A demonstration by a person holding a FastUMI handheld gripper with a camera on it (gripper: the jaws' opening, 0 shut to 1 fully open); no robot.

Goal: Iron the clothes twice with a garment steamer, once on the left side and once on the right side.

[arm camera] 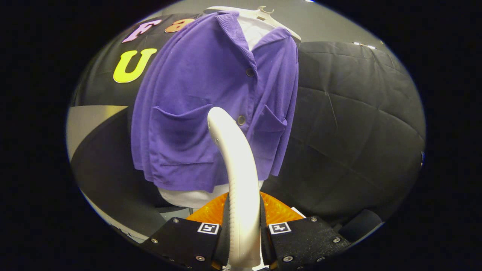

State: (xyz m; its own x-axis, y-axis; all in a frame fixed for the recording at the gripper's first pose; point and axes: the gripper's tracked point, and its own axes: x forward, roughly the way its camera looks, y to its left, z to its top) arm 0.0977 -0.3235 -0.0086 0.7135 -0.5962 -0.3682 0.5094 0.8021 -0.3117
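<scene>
A purple button-up top [211, 94] with two front pockets hangs on a white hanger [263, 17] over a white undershirt [192, 195], in front of the black cloth wall. My gripper [244, 233] is shut on the white curved handle of the garment steamer [235, 165], which rises between the fingers [188, 241]. The steamer's top end reaches up to the top's button line, near the lower button [241, 120], between the two pockets. I cannot tell whether the steamer head touches the fabric.
An orange ribbed part [278, 210] sits just beyond the fingers, behind the steamer handle. Black quilted cloth [357, 124] covers the wall to the right of the garment. A pale grey surface [90, 120] lies to the left.
</scene>
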